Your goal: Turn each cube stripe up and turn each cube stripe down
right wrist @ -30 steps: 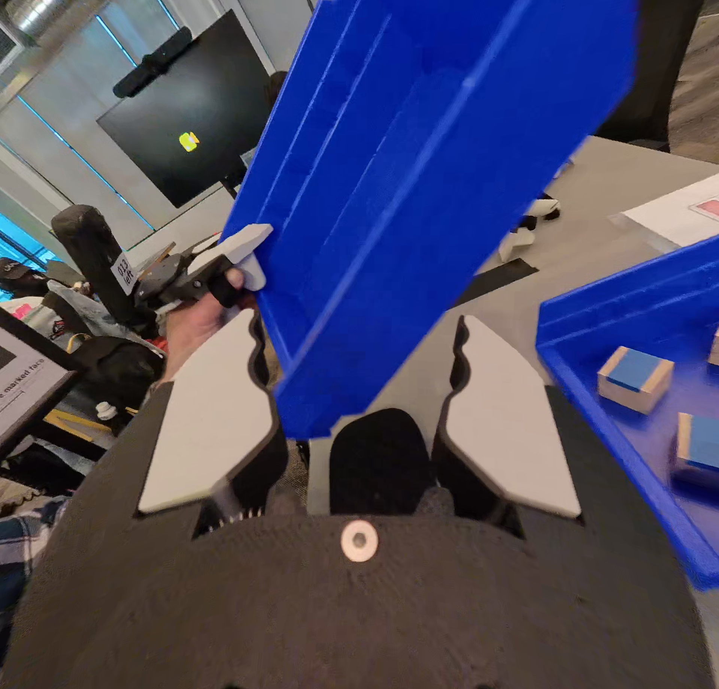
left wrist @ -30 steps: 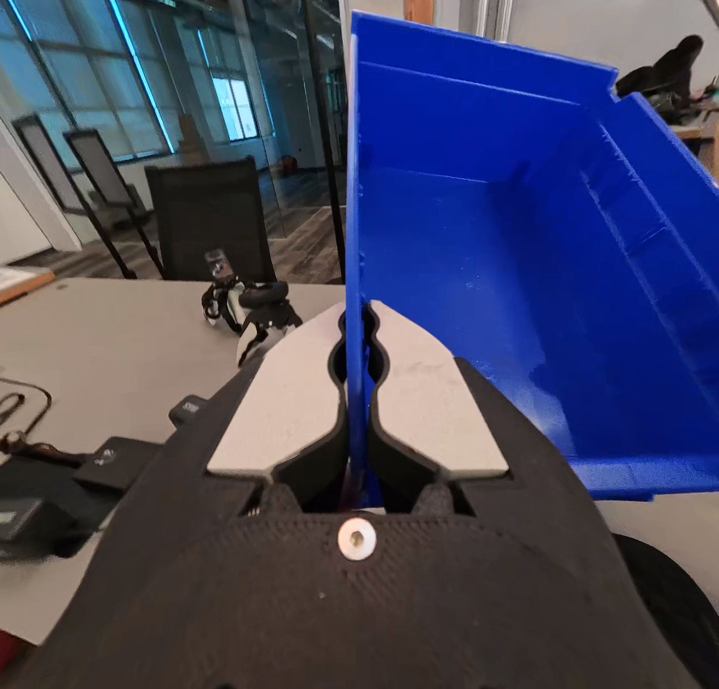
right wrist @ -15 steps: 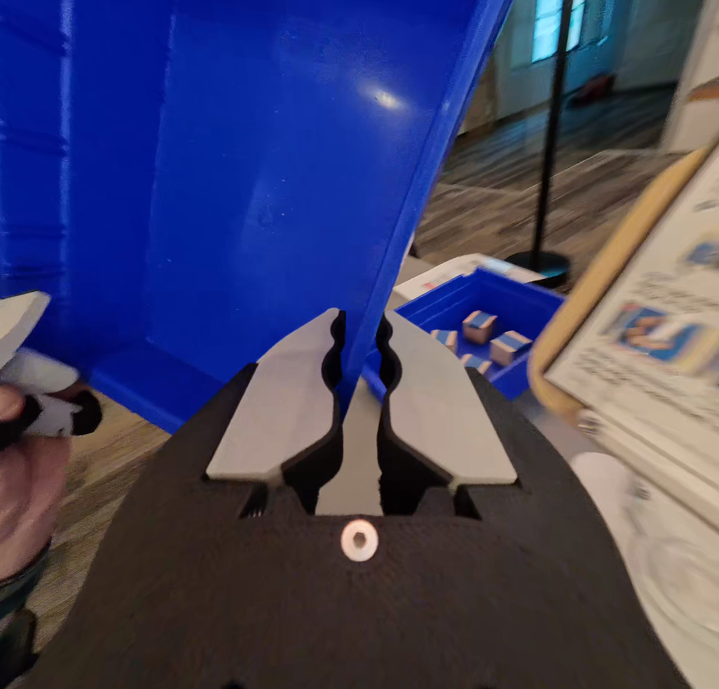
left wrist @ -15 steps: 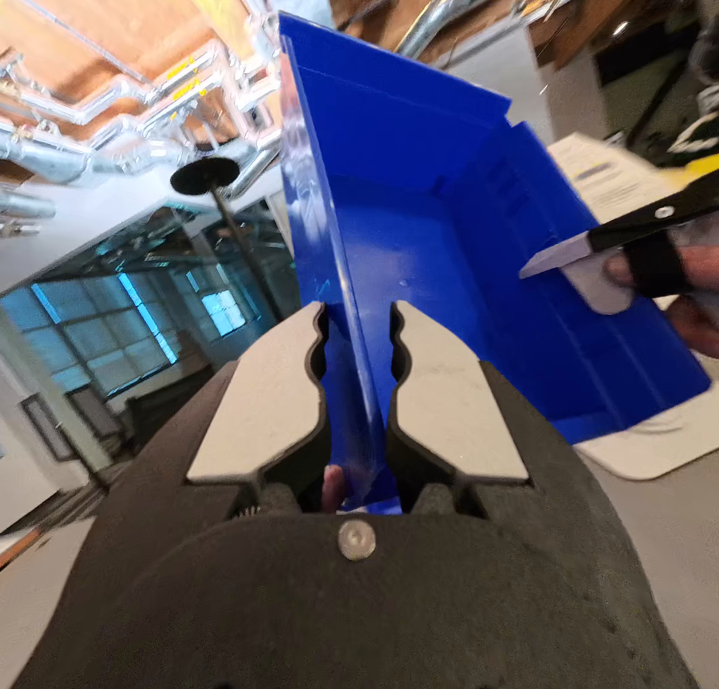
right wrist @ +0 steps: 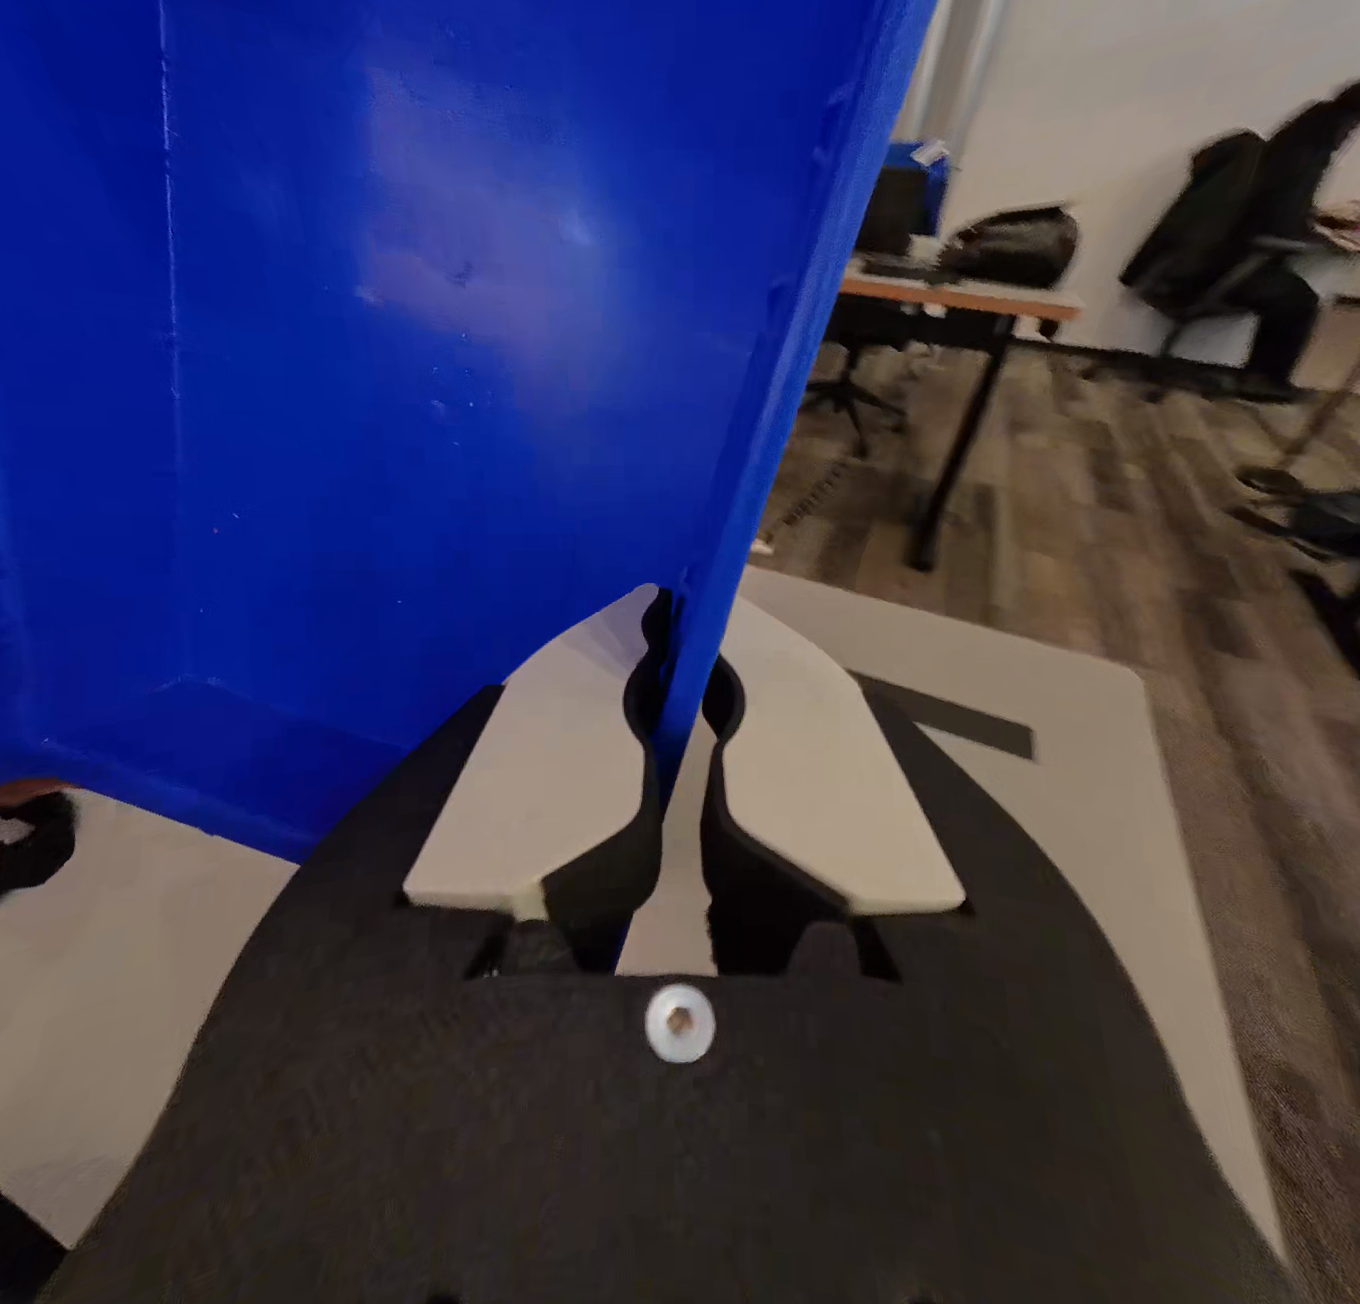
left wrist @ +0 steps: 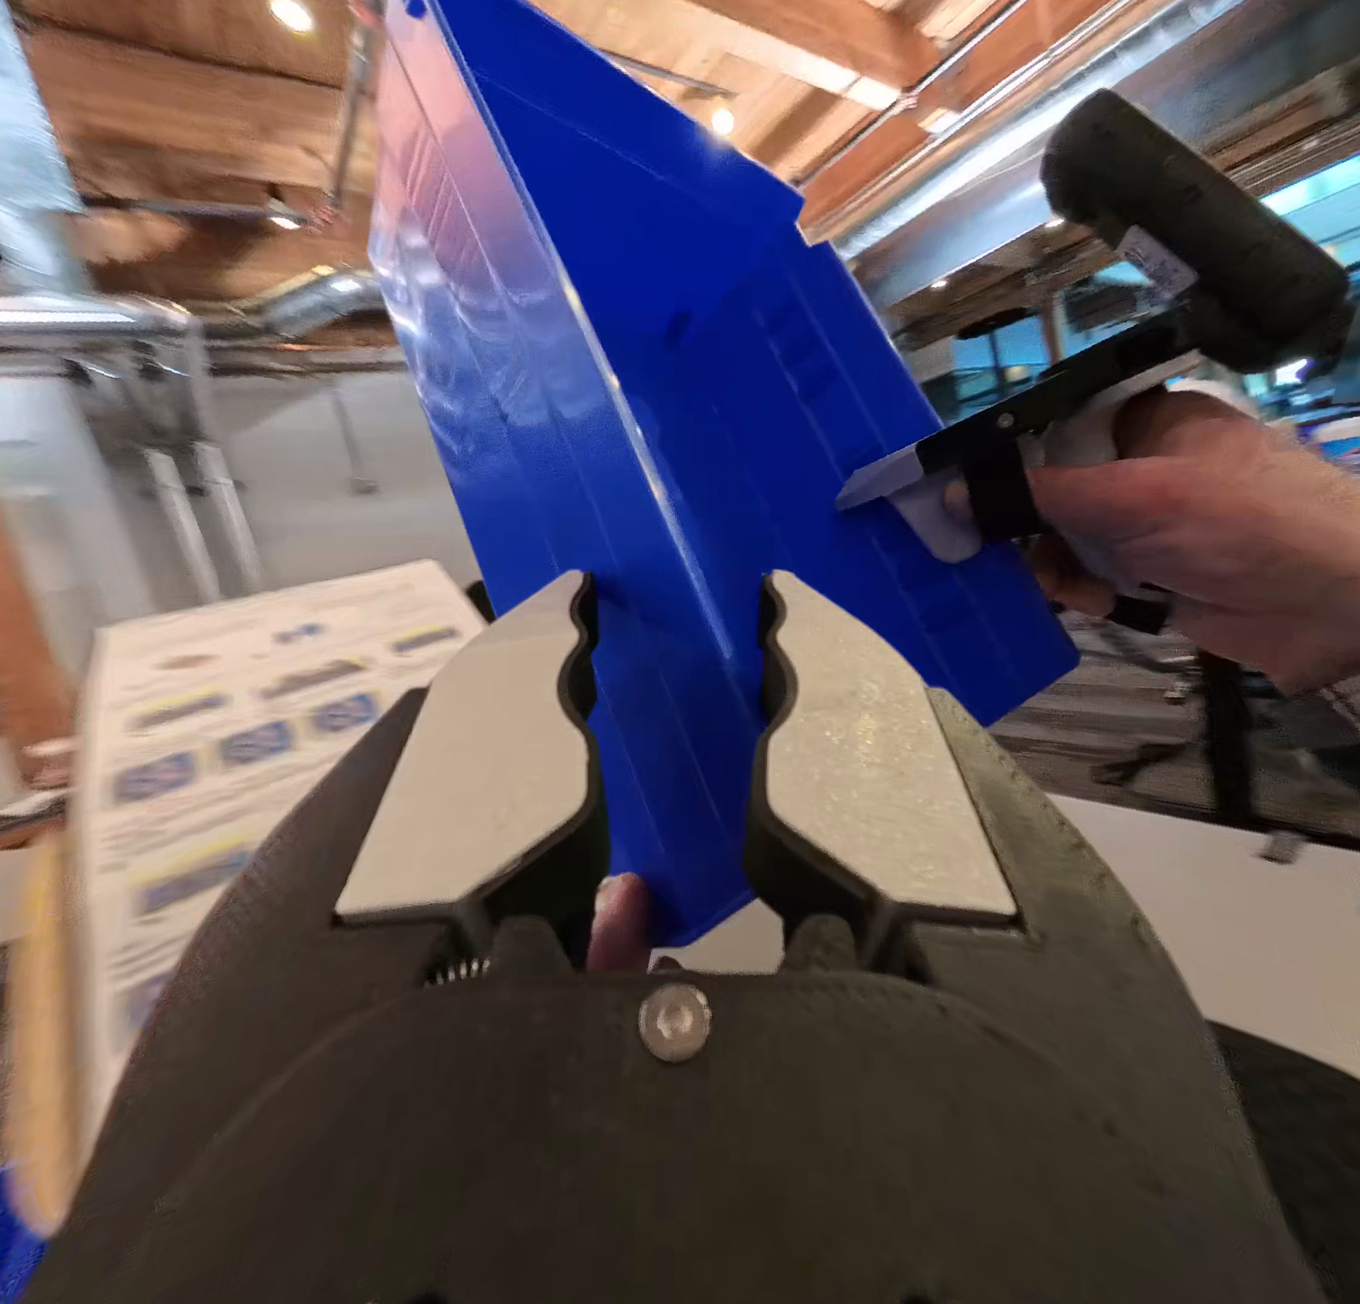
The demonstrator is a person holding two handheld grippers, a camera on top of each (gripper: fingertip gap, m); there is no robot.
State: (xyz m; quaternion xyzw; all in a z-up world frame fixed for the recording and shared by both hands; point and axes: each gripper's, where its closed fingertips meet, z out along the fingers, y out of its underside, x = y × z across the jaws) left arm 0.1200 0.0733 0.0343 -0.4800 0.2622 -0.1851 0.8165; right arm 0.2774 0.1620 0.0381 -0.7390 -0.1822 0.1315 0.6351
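An empty blue bin (left wrist: 662, 385) is held tilted up in the air; no cubes are in view. My left gripper (left wrist: 673, 592) is open. The bin's side wall runs between its fingers, which stand well apart, and I see no pad pressing on it. My right gripper (right wrist: 688, 606) is shut on the bin's (right wrist: 368, 312) thin opposite wall, both pads against it. The right gripper also shows in the left wrist view (left wrist: 905, 496), clamped on the bin's far wall and held by a person's hand (left wrist: 1177, 533).
A printed instruction sheet (left wrist: 221, 717) stands to the left. The grey table (right wrist: 1030, 790) lies below, with a black strip (right wrist: 971, 731) on it. Beyond its edge are wooden floor, a desk (right wrist: 957, 297) and office chairs.
The right jaws closed from wide open onto the bin's wall. The left jaws, shut on the other wall a second ago, opened around it. The bin swung upward and both views turned.
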